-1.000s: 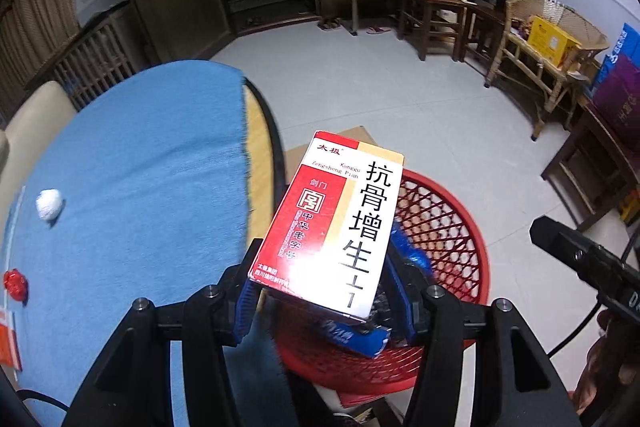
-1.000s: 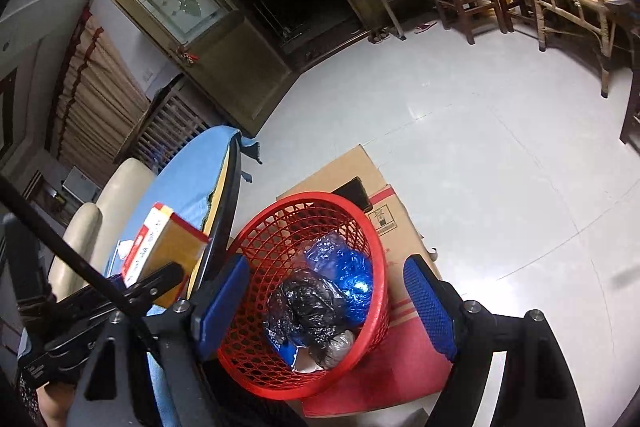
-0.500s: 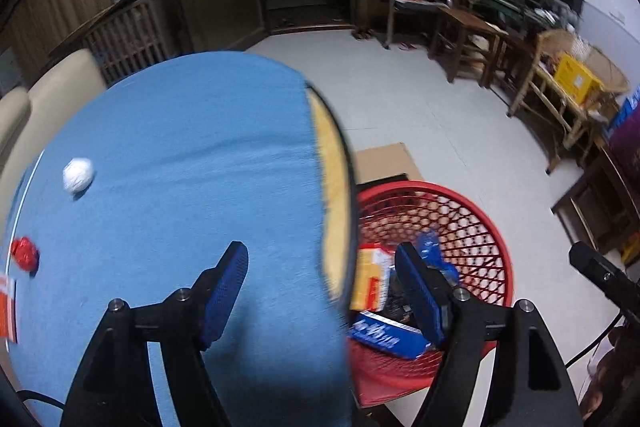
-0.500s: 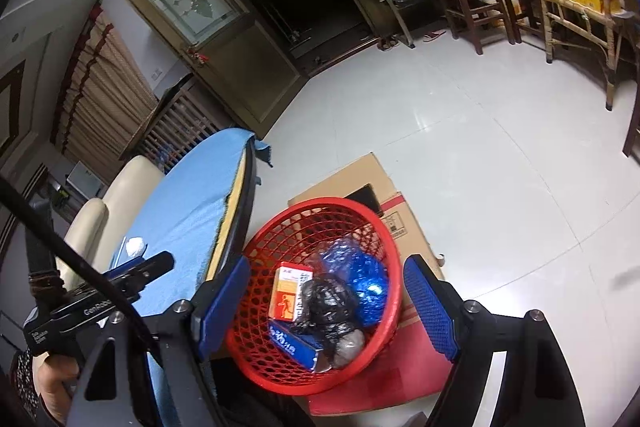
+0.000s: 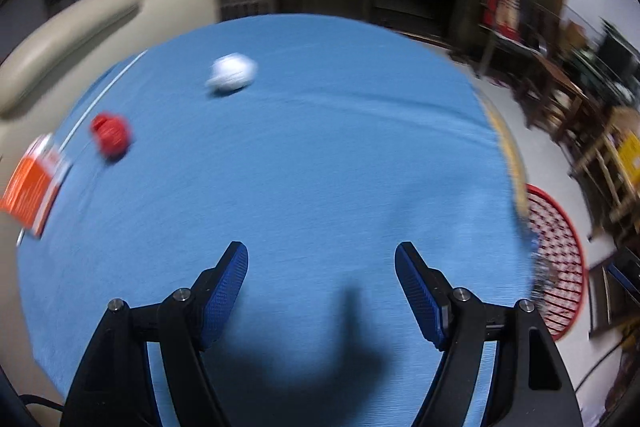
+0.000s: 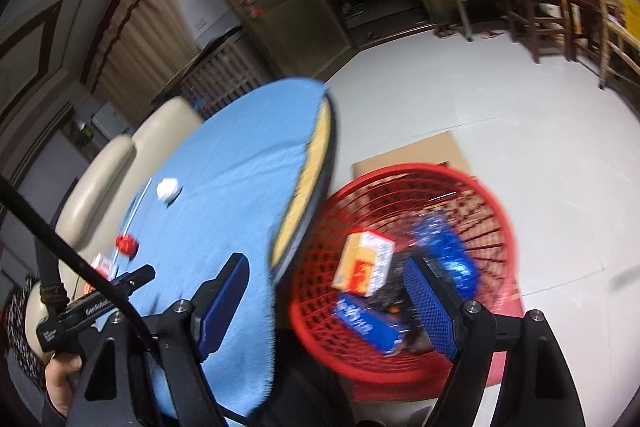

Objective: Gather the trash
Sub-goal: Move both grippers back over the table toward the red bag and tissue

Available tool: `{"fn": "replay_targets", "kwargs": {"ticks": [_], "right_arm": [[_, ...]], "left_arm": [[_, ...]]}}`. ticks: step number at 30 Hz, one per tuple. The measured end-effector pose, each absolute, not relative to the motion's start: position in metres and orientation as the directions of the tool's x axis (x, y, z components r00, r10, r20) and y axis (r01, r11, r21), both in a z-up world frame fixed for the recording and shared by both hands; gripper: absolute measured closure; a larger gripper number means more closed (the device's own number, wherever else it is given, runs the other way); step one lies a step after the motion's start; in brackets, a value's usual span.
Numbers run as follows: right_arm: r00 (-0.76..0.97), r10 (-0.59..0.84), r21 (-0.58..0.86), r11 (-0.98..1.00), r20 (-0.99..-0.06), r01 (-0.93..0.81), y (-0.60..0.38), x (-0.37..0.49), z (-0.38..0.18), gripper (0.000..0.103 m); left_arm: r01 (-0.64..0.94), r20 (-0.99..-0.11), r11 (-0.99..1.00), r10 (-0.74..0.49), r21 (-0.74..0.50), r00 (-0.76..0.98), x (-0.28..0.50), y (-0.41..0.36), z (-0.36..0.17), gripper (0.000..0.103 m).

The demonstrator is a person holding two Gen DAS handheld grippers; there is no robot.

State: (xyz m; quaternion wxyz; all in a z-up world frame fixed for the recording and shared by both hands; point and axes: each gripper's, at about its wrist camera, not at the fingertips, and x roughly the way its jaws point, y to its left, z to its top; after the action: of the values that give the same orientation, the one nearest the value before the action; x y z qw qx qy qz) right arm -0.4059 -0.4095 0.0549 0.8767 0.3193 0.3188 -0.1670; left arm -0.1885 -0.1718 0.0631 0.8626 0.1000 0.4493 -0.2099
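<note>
Waiting on the blue tablecloth (image 5: 320, 155) are the pieces you have yet to collect: a white paper wad (image 5: 232, 73) toward the far side of the cloth, a red crumpled scrap (image 5: 111, 135) nearer the cloth's left edge, and an orange-and-white packet (image 5: 34, 187) right at that edge, partly over the border. All three sit apart from one another, and none is touched.

Your left gripper (image 5: 320, 287) hangs over the near part of the cloth, its blue pads spread wide with nothing but bare fabric between them. Its jaws have just been opening, and they stand apart now, which suits a reach toward the next piece; the wad lies most nearly straight ahead of it, judging by the view.

Beside the cloth's right edge, down on the floor, stands the red basket (image 6: 488, 203). In it lie a red-and-white box (image 6: 366, 269), a blue wrapper (image 6: 444, 251) and a blue packet (image 6: 368, 323) on dark bagging, so part of the job looks done. The basket sits close under the table rim, probably so that a short swing off the edge is enough to drop things in.

Your right gripper (image 6: 328, 287) also stands wide and empty, straddling the cloth's edge and the basket in its view. Flattened cardboard (image 6: 416, 155) lies under the basket.
</note>
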Motion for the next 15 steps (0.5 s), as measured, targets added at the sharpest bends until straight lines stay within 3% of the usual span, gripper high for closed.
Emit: {"fn": "replay_targets", "kwargs": {"ticks": [9,15], "right_arm": [[0.695,0.005,0.391,0.829,-0.719,0.399,-0.345,-0.347,0.043,0.021],[0.655,0.033,0.341,0.873,-0.755,0.35,-0.315,-0.315,0.04,0.021]], "left_arm": [[0.119,-0.819,0.99,-0.133,-0.079,0.558,-0.091,-0.062,0.053,0.026],[0.026,-0.803,0.997,-0.075,-0.073,0.591,-0.019,-0.038,0.055,0.026]]}}
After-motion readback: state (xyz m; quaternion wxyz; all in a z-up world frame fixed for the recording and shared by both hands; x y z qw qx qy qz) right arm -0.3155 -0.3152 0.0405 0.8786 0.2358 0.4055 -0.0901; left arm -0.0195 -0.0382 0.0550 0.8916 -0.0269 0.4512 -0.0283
